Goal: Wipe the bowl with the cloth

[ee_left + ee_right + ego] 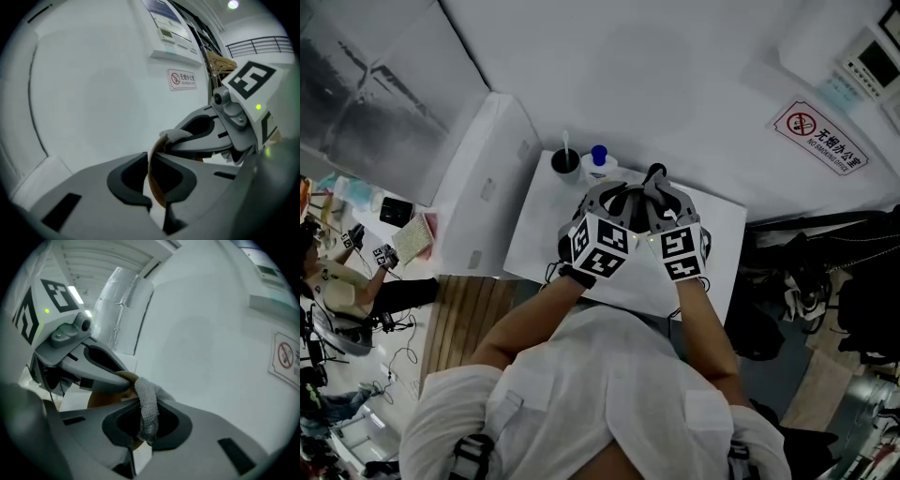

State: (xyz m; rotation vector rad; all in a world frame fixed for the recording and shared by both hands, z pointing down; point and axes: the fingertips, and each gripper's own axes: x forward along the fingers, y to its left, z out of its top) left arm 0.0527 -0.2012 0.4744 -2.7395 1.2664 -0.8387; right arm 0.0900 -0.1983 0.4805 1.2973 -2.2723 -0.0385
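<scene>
Bowl [154,183] hangs edge-on, its thin brown rim pinched in the left claw [151,166], above the tabletop [717,234]; its inside is hidden. Just beside, the right claw [146,425] clamps the cloth [147,401], which touches that rim. With so slim a pinch, wiping pressure could twist the bowl loose. Beyond both claws, a dark cup [565,164] holds a white stick.

Bowl [155,192] between the left gripper's [153,168] jaws, cloth [147,411] between the right gripper's [147,425] — above the table [544,216], cup [565,161] and bottle [599,161] behind.

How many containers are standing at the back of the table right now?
2. A dark cup with a stick in it stands at the far left corner of the table; a blue-capped bottle stands just right of it. More may be hidden mid-table.
</scene>
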